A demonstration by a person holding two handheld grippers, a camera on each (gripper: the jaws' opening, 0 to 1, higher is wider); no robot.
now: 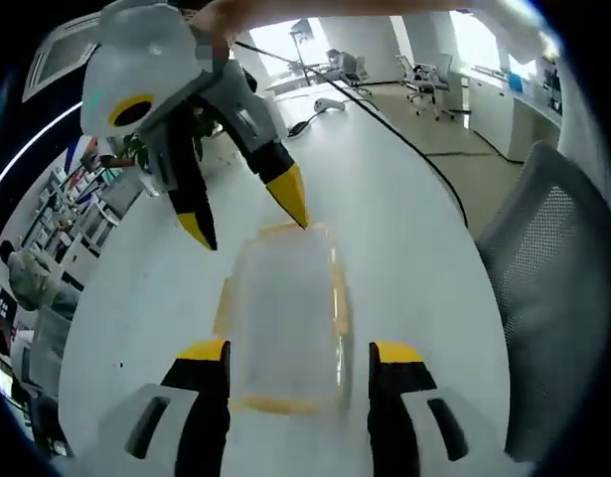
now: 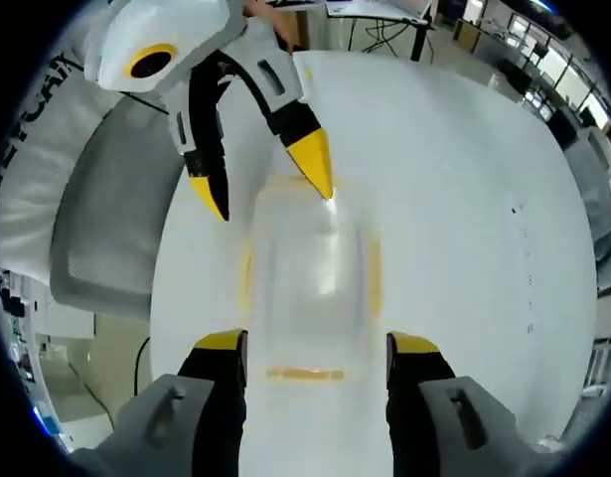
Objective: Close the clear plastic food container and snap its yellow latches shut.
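The container point(image 1: 285, 318) sits on the white surface point(image 1: 404, 199) between both grippers, lid seemingly on. Left gripper point(image 1: 298, 363) and right gripper point(image 2: 315, 356) gape wide, holding nothing — next, likely pressing the yellow latches point(image 2: 303, 374) shut.

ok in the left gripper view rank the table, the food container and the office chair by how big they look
1. white table
2. grey mesh office chair
3. clear food container

The chair and container look close; nearness to the camera makes that order unsure.
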